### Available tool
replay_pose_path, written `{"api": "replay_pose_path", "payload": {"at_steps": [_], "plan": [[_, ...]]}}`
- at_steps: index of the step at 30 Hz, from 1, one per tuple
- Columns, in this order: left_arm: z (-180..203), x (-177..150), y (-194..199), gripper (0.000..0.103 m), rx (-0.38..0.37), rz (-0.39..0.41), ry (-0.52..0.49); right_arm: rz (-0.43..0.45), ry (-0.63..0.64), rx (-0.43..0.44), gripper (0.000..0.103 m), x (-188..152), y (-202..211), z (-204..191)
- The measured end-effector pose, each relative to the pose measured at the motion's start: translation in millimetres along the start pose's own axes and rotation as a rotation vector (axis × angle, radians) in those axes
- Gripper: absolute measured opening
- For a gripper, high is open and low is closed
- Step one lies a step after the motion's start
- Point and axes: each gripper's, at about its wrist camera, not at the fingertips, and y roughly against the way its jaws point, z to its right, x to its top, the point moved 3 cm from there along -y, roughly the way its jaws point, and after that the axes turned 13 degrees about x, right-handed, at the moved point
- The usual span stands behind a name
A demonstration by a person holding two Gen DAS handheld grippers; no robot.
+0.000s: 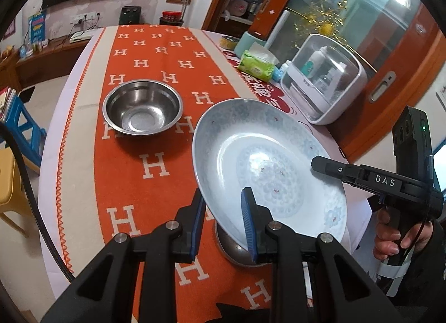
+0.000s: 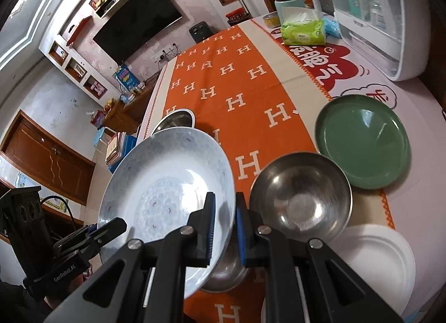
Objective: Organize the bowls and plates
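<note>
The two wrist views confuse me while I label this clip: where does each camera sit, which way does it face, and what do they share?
Left wrist: sits on the left gripper, facing down the table; its fingers straddle the patterned plate's rim; the right gripper and hand show.
Right wrist: sits on the right gripper, facing along the table toward the TV; the left gripper shows.
Shared: the patterned plate, far steel bowl, tissue pack.
</note>
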Motion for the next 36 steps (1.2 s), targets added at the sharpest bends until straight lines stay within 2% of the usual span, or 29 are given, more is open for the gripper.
{"api": "replay_pose_path", "payload": {"at_steps": [8, 18, 30, 36], "plan": [[17.4, -11.4, 18.2, 0.023, -0.025, 0.019, -0.068, 0.044, -0.042, -0.006, 0.013, -29.1, 27.0, 5.4], [52.5, -31.6, 32.1, 0.024, -0.065, 0.005, -0.16, 0.09, -0.113, -0.03, 0.013, -70.8, 65.4, 20.3], [103.6, -64.5, 31.6, 0.024, -0.112, -0.065, -0.251, 0.1, -0.22, -0.082, 0.013, -122.0, 103.3, 54.0], [131.8, -81.0, 26.6, 0.024, -0.1, -0.104, -0.313, 0.096, -0.266, -0.104, 0.013, -143.7, 118.5, 72.7]]}}
